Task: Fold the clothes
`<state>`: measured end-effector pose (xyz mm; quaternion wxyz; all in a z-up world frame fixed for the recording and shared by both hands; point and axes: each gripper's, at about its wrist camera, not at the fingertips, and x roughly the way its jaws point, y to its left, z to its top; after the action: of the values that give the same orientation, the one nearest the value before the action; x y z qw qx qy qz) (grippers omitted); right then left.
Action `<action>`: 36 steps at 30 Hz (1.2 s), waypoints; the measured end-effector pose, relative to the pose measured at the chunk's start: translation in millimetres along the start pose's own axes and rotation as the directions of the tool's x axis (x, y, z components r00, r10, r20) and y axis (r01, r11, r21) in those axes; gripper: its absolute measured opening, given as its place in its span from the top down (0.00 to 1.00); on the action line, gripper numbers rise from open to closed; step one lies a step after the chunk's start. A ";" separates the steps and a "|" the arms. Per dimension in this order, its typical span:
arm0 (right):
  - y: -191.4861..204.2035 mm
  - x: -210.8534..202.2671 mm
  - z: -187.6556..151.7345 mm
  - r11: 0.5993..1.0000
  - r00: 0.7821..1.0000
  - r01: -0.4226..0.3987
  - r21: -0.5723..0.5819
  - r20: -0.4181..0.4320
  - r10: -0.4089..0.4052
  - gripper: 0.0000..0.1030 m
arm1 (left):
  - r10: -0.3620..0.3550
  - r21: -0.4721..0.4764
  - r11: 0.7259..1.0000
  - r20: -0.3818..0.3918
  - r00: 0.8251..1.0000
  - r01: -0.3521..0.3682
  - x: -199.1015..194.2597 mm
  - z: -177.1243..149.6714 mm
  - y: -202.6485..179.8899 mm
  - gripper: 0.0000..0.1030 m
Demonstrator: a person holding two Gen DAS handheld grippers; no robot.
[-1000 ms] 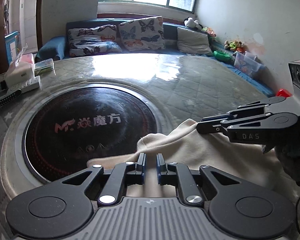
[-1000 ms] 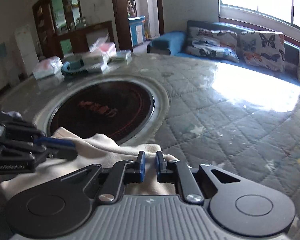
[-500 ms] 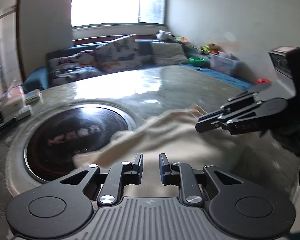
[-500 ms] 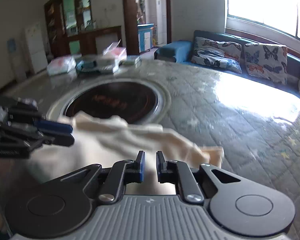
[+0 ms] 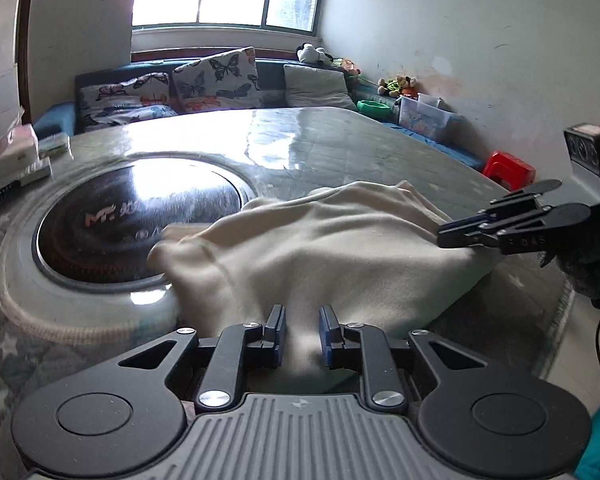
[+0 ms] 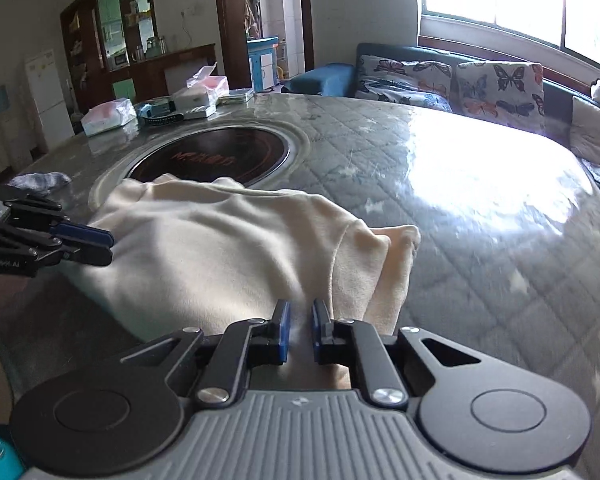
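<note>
A cream garment (image 5: 320,256) hangs stretched between my two grippers at the near edge of the table, its far part draped onto the table by the dark round hotplate (image 5: 140,216). My left gripper (image 5: 302,334) is shut on its near hem. My right gripper (image 6: 298,330) is shut on the other end of the hem; the garment (image 6: 220,252) spreads away from it. The right gripper also shows at the right in the left wrist view (image 5: 446,234), and the left gripper at the left in the right wrist view (image 6: 106,246).
The large round table (image 6: 460,208) has a quilted grey cover under glass. Boxes and tissue packs (image 6: 188,102) stand at its far left edge, a grey cloth (image 6: 40,180) lies near the left edge. A sofa with butterfly cushions (image 5: 204,84) and a red stool (image 5: 508,168) stand beyond.
Both grippers have lifted and pulled back toward the table's near edge, drawing the garment off the hotplate and stretching it between them.
</note>
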<state>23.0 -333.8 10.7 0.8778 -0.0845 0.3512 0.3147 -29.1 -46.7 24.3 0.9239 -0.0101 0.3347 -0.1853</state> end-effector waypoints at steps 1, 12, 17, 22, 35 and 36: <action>1.1 -5.8 -4.1 1.000 1.000 -0.002 0.000 -0.003 0.002 0.91 | -0.010 -0.016 1.000 -0.002 1.000 0.010 -1.6 -0.1 2.1 0.79; 15.2 -24.4 12.8 0.999 1.000 -0.022 -0.027 0.009 0.022 0.90 | -0.013 -0.077 0.997 0.042 0.999 0.016 -0.9 21.8 13.4 0.79; 21.8 6.0 37.0 0.998 0.998 -0.057 -0.031 0.022 0.058 0.90 | 0.018 -0.090 0.996 0.017 1.000 -0.017 23.8 35.3 19.2 0.79; 20.4 39.3 49.4 0.999 0.999 -0.047 -0.019 -0.020 0.046 0.90 | 0.038 -0.101 0.994 -0.001 0.999 -0.038 34.2 41.2 25.9 0.79; 19.9 61.2 69.2 1.000 1.000 -0.008 0.011 -0.006 0.008 0.85 | 0.044 -0.141 0.989 -0.054 0.998 -0.051 72.3 65.0 35.9 0.77; 25.0 56.0 69.9 1.000 1.000 -0.008 -0.014 0.003 0.008 0.83 | 0.048 -0.146 0.988 -0.045 0.998 -0.054 67.4 63.9 37.5 0.71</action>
<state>78.2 -260.7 26.6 0.8763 -0.0888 0.3481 0.3209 70.9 -42.1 27.1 0.9179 -0.0658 0.3669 -0.1364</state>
